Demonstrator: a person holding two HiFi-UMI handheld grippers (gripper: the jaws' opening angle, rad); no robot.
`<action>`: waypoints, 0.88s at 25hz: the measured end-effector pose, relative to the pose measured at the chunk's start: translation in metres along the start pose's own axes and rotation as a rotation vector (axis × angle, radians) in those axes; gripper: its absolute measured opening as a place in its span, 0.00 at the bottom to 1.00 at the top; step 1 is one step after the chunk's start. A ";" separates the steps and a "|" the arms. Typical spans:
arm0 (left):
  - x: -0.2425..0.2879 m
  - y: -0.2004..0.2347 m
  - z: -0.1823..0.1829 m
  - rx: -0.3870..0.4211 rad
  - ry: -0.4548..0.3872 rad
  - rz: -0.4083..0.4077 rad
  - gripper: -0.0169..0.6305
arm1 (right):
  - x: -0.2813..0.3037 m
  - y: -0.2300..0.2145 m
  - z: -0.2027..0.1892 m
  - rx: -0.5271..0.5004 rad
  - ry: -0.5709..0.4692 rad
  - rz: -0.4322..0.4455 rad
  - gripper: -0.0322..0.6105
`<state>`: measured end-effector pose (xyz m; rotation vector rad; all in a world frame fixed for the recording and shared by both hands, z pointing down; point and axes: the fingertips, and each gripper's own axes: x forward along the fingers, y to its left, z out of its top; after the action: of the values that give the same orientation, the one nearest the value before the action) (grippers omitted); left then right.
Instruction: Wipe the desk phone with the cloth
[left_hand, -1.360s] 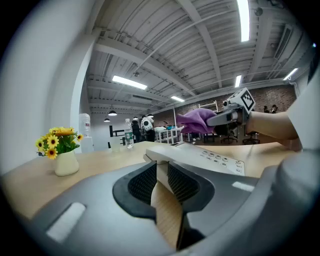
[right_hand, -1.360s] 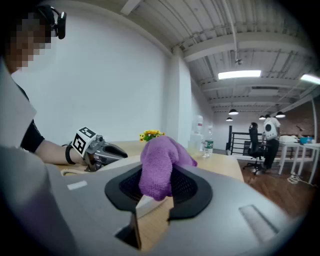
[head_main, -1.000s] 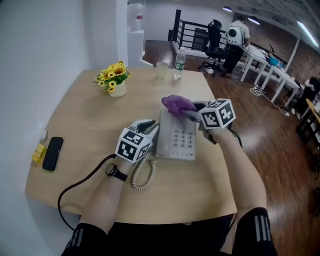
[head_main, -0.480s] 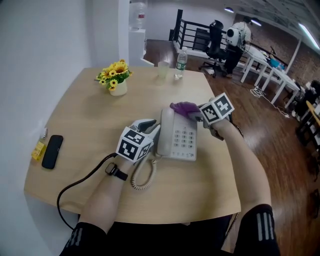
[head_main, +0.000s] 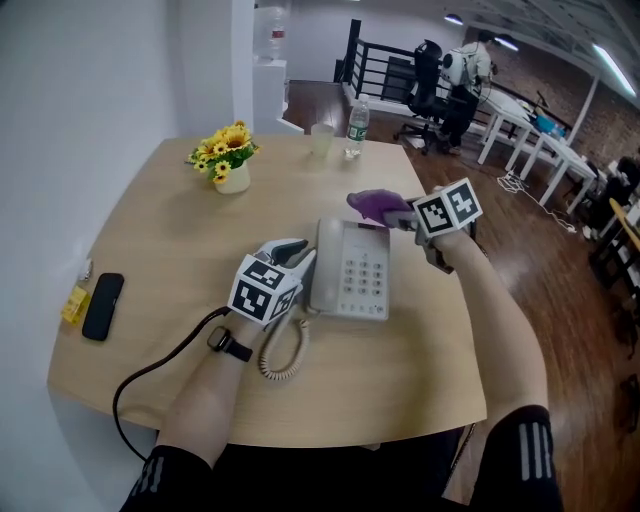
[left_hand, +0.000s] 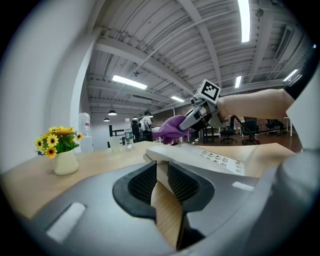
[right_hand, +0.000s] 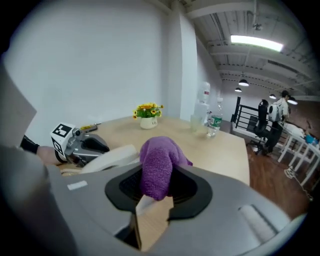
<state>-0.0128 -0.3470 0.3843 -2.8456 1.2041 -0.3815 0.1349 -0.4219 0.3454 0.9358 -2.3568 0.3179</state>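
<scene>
The white desk phone (head_main: 350, 270) lies mid-table with its handset along its left side. My left gripper (head_main: 296, 256) is shut on that left edge; in the left gripper view the white phone edge (left_hand: 161, 156) sits between the black pads. A bunched purple cloth (head_main: 374, 205) is held in my right gripper (head_main: 398, 217), which is shut on it. The cloth hangs just past the phone's far right corner, and I cannot tell whether it touches. In the right gripper view the purple cloth (right_hand: 157, 170) bulges out of the jaws, with the desk phone (right_hand: 112, 157) to its left.
A vase of yellow flowers (head_main: 230, 160) stands far left, and a glass (head_main: 321, 140) and water bottle (head_main: 355, 128) stand at the far edge. A black mobile (head_main: 100, 305) and yellow item (head_main: 75, 303) lie near the left edge. The coiled cord (head_main: 280, 350) trails beside my left wrist.
My right gripper has carried the cloth to the right and a little away, from over the phone's top edge to beyond its far right corner. The left gripper has stayed in place.
</scene>
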 end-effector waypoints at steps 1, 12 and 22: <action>0.000 0.000 0.000 0.000 0.000 0.000 0.12 | 0.008 0.009 0.005 0.001 -0.007 0.027 0.23; 0.000 0.000 0.000 -0.003 0.002 -0.002 0.12 | 0.019 -0.005 -0.030 0.037 0.117 0.007 0.23; -0.001 0.001 0.000 0.001 0.001 0.002 0.12 | 0.000 0.012 -0.056 0.005 0.027 -0.020 0.23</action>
<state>-0.0137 -0.3468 0.3840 -2.8433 1.2058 -0.3829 0.1502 -0.3902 0.3907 0.9507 -2.3213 0.3265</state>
